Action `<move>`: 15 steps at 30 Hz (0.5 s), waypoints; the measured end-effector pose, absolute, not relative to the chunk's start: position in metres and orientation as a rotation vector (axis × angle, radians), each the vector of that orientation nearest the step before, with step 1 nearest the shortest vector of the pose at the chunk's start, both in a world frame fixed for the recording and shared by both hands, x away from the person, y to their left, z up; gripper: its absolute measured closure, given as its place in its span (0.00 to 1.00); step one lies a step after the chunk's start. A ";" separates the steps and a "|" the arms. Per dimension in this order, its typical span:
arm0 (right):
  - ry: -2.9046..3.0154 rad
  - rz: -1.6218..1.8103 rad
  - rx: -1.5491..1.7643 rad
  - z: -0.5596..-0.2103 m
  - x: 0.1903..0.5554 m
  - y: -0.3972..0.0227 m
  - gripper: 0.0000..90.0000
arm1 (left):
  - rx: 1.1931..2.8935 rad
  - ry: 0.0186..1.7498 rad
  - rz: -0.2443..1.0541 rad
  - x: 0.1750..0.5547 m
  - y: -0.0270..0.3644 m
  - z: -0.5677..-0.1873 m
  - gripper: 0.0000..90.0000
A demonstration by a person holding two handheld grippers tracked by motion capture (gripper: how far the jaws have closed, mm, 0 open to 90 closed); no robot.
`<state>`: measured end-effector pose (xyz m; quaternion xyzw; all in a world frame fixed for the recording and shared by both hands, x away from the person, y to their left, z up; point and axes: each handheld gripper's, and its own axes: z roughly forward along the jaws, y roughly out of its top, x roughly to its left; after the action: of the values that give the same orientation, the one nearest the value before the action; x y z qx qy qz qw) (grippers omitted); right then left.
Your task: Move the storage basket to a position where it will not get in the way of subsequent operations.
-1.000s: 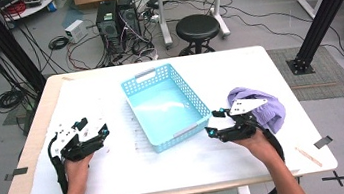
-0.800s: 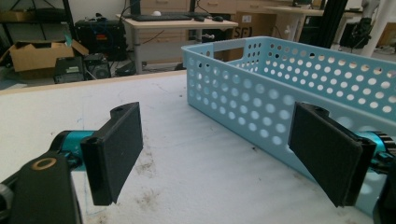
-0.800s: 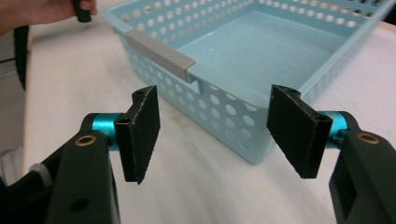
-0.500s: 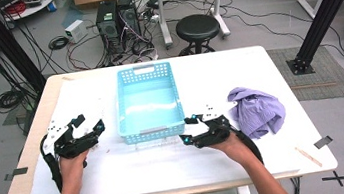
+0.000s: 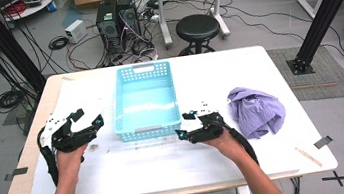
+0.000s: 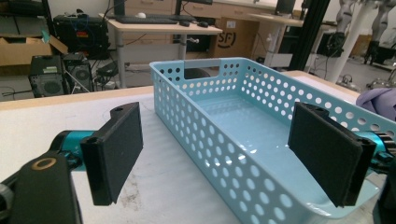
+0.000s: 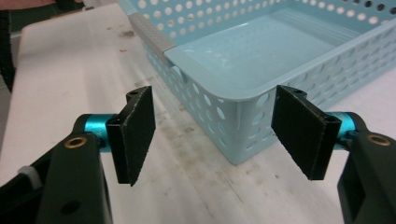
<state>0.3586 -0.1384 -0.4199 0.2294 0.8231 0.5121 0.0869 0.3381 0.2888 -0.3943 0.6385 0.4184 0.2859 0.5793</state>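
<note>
basket: light blue perforated basket (image 5: pixel 146 100) sits mid-table, long axis running away from the person
right gripper (image 5: pixel 187 126): at basket's near right corner, jaws just widened, wide apart, corner ahead between them, untouched
left gripper (image 5: pixel 88 122): just left of basket, jaws wide, holding nothing
cloth: purple garment (image 5: pixel 256 110) right of right gripper

Light blue plastic basket (image 5: pixel 144 103), rectangular, walls perforated with rows of round holes, a cut-out handle slot in each short end. Sits upright and flat on the desk's white sheet, long axis running away from the person, squared to the desk edge. Inside is bare, glossy floor catching light. A greyish strip runs along the near short rim (image 7: pixel 150 31), possibly tape or a label. Near corner (image 7: pixel 233 140) stands on scuffed, stained sheet.
</note>
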 end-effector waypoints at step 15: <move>2.407 1.551 0.702 -0.414 0.354 -0.143 0.34 | 1.630 1.005 0.665 0.372 0.277 -0.375 0.20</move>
<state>0.3545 -0.1429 -0.4145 0.2371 0.8126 0.5236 0.0963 0.3721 0.2770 -0.3749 0.6826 0.4209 0.2785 0.5286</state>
